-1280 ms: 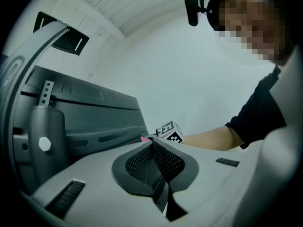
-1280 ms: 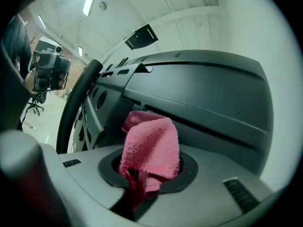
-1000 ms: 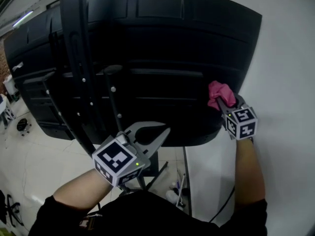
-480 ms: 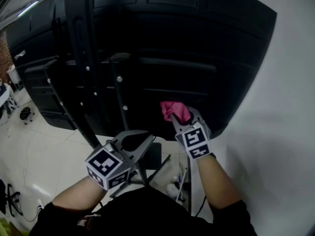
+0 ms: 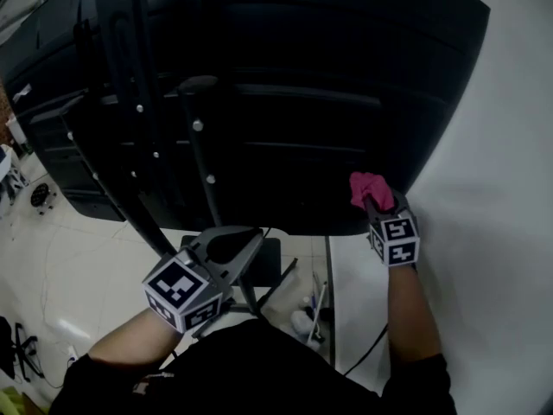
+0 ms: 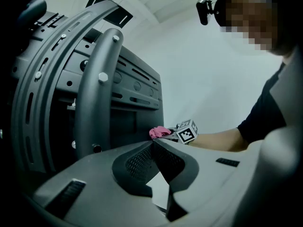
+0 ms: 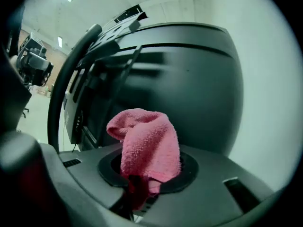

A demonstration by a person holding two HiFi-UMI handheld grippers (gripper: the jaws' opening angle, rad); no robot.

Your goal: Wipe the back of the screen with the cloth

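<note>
The black back of the screen (image 5: 294,85) fills the upper head view. My right gripper (image 5: 373,199) is shut on a pink cloth (image 5: 369,187), which presses against the screen's lower right edge. In the right gripper view the cloth (image 7: 147,143) bulges up from between the jaws and hides their tips, with the screen back (image 7: 194,79) just ahead. My left gripper (image 5: 256,237) hangs below the screen's bottom edge, shut and empty. Its view shows the jaw tips (image 6: 154,143) meeting, and beyond them the cloth (image 6: 158,132) and the right gripper's marker cube (image 6: 187,131).
A curved black mount arm (image 5: 143,102) with bolts runs down the screen's back, left of centre (image 6: 94,93). A white wall (image 5: 510,188) stands close on the right. Below are the stand's legs and loose cables (image 5: 307,314) on a pale floor (image 5: 60,275).
My right gripper swept the cloth left to the screen's lower middle, then back right to the lower right edge. The left gripper stayed low and drifted slightly left.
</note>
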